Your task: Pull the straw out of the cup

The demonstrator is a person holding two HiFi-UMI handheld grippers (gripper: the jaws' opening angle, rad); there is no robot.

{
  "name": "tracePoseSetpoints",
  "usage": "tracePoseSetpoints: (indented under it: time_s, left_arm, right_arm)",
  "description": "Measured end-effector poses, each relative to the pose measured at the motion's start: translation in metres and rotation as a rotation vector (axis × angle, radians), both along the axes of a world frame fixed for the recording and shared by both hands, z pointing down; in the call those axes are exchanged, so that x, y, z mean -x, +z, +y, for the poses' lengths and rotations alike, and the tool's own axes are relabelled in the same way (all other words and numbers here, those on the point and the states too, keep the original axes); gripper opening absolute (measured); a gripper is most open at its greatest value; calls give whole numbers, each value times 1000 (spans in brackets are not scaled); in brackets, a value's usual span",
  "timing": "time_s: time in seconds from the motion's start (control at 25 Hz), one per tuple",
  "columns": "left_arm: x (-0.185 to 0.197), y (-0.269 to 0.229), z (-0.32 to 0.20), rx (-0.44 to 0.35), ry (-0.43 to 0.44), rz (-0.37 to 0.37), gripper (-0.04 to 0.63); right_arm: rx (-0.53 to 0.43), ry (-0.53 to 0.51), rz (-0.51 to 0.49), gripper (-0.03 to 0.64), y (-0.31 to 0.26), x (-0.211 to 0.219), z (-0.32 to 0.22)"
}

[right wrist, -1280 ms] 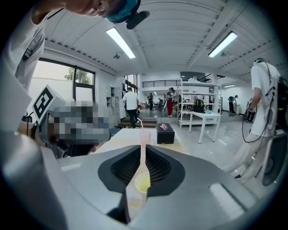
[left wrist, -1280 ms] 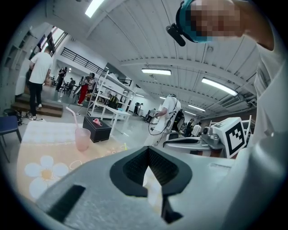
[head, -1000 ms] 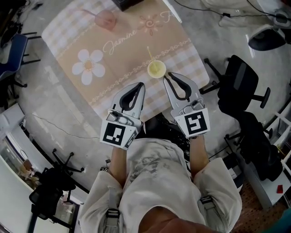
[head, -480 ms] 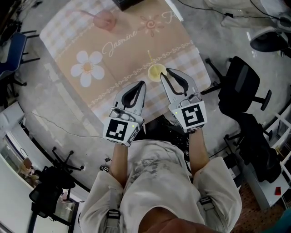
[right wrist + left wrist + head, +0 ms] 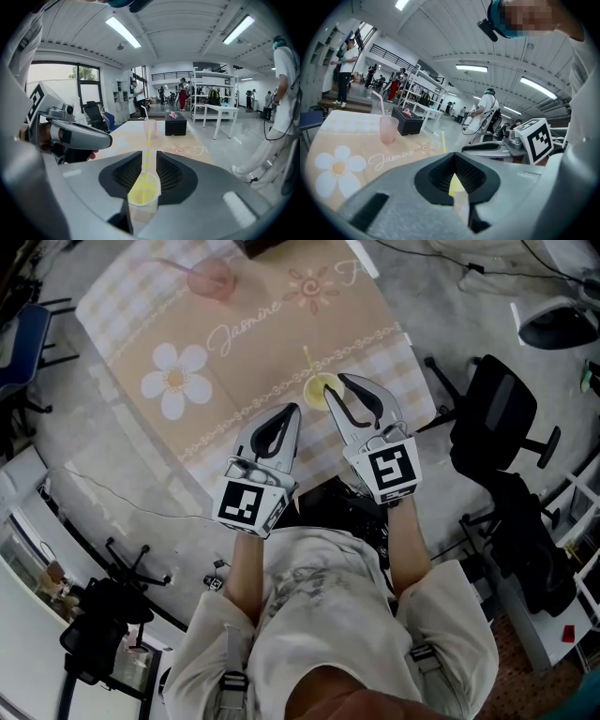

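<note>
RIGHT: your right gripper (image 5: 329,391) has just been opening its jaws, which now stand apart around the cup (image 5: 142,197) on the checked mat (image 5: 234,352), yellow straw (image 5: 147,145) upright inside | LEFT: your left gripper (image 5: 292,412) is clenched and empty, just beside it | POSE: both forearms are parallel and slant down.

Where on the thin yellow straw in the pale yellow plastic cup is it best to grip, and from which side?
Probably on the straw, its bare upper part above the cup rim, coming from above: it stands almost upright and free there.
</note>
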State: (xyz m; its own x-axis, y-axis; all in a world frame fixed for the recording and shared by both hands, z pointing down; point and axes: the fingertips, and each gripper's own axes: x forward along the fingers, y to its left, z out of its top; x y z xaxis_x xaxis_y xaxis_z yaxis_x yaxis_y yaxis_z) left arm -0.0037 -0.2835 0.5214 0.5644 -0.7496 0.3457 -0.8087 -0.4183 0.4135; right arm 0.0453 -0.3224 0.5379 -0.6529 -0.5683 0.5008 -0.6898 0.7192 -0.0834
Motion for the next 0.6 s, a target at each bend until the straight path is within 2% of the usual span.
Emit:
tracePoseSetpoints:
  time_s: [0.6]
  left_arm:
    - [6, 15, -9, 27, -24, 2, 5]
  right_arm:
    - [32, -52, 5, 152, 23, 19, -13]
